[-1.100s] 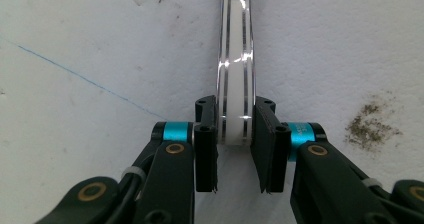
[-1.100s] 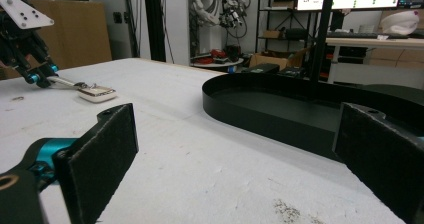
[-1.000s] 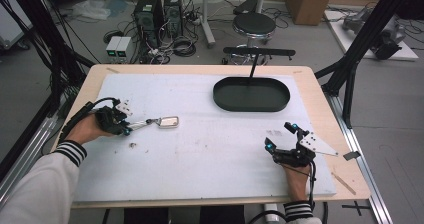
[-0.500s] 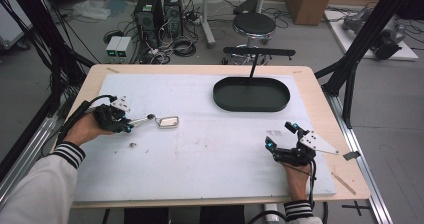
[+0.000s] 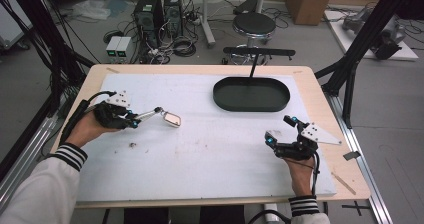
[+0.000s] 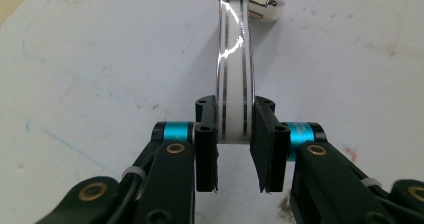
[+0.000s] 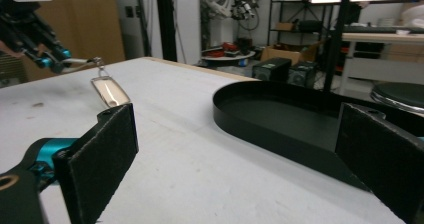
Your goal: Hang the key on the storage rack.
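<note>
Two grippers work over the white-covered worktop (image 5: 210, 154). The left gripper (image 5: 131, 119), held in the person's left hand (image 5: 87, 129) near the worktop's left edge, has its fingers (image 6: 206, 149) closed on the chrome-and-white handle (image 6: 234, 84) of a small hand mirror (image 5: 171, 118). In the left gripper view the handle runs straight up from between the two black pads, each pressed against one side of it. The mirror's head lies out beyond the fingers toward the middle of the worktop; from the high view I cannot tell whether it touches the surface or hangs just above it.

The right gripper (image 5: 282, 134) sits near the right front of the worktop with its fingers (image 7: 102, 159) spread wide and nothing between them. A black oval tray (image 5: 251, 103) stands at the far side, well apart from both grippers, and looks bare inside.
</note>
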The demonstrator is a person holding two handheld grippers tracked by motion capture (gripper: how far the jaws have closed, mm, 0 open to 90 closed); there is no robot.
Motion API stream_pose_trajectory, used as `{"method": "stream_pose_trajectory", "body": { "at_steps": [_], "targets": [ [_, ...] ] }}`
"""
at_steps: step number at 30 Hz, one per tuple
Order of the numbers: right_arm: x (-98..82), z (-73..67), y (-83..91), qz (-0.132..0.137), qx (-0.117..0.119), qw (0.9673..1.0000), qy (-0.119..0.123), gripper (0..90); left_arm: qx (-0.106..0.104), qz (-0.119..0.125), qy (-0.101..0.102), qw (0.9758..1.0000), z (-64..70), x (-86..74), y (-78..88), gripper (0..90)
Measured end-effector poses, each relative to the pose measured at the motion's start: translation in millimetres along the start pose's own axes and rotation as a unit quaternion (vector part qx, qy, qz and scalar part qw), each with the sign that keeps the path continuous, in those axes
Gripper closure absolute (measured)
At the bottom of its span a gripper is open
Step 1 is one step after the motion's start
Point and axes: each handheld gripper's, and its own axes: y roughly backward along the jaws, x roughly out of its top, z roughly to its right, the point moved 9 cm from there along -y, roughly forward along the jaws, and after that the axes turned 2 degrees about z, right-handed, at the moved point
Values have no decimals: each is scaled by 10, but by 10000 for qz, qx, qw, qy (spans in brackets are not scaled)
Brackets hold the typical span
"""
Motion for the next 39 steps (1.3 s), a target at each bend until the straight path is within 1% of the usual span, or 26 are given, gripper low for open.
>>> {"method": "stream_pose_trajectory", "body": {
  "at_steps": [3, 4, 6, 7, 10, 12, 14, 17, 21, 24, 27, 29, 32, 35, 36, 37, 39],
  "targets": [
    [117, -57, -42, -62, 216, 9997, 73, 32, -74, 153, -32, 9999, 58, 82, 3, 737],
    [155, -67, -61, -99, 274, 9995, 148, 32, -115, 199, -39, 9997, 80, 108, 1, 737],
    [235, -107, -97, -153, 438, 9987, 215, 32, -197, 294, -45, 9994, 127, 165, -10, 737],
    [277, -125, -117, -163, 530, 9982, 226, 32, -272, 338, -76, 9990, 160, 196, -16, 737],
    [398, -170, -177, -210, 773, 9966, 215, 32, -382, 450, -131, 9982, 235, 290, -44, 737],
    [467, -191, -217, -278, 888, 9954, 242, 32, -445, 519, -165, 9975, 274, 359, -62, 737],
    [538, -204, -261, -331, 939, 9946, 305, 32, -516, 589, -211, 9967, 322, 433, -79, 737],
    [634, -239, -324, -424, 1076, 9923, 442, 33, -640, 652, -345, 9952, 410, 550, -115, 736],
    [726, -310, -419, -576, 1317, 9878, 604, 33, -835, 741, -493, 9925, 532, 717, -146, 737],
    [774, -366, -498, -742, 1504, 9830, 752, 33, -960, 768, -591, 9907, 629, 823, -177, 737],
    [833, -425, -574, -843, 1683, 9788, 810, 32, -1048, 799, -689, 9889, 711, 919, -210, 737],
    [873, -474, -624, -871, 1812, 9759, 846, 32, -1128, 841, -713, 9875, 761, 974, -229, 737],
    [912, -552, -705, -989, 2049, 9691, 951, 33, -1200, 842, -785, 9861, 821, 1049, -246, 737],
    [928, -643, -782, -1215, 2293, 9598, 1066, 33, -1332, 961, -793, 9832, 884, 1132, -253, 737],
    [924, -670, -809, -1345, 2360, 9563, 1082, 34, -1381, 1010, -781, 9822, 909, 1155, -258, 737],
    [921, -698, -838, -1441, 2424, 9528, 1120, 34, -1397, 991, -806, 9819, 922, 1167, -260, 737],
    [906, -770, -885, -1631, 2626, 9432, 1221, 41, -1418, 972, -859, 9814, 949, 1191, -269, 737]
  ]
}}
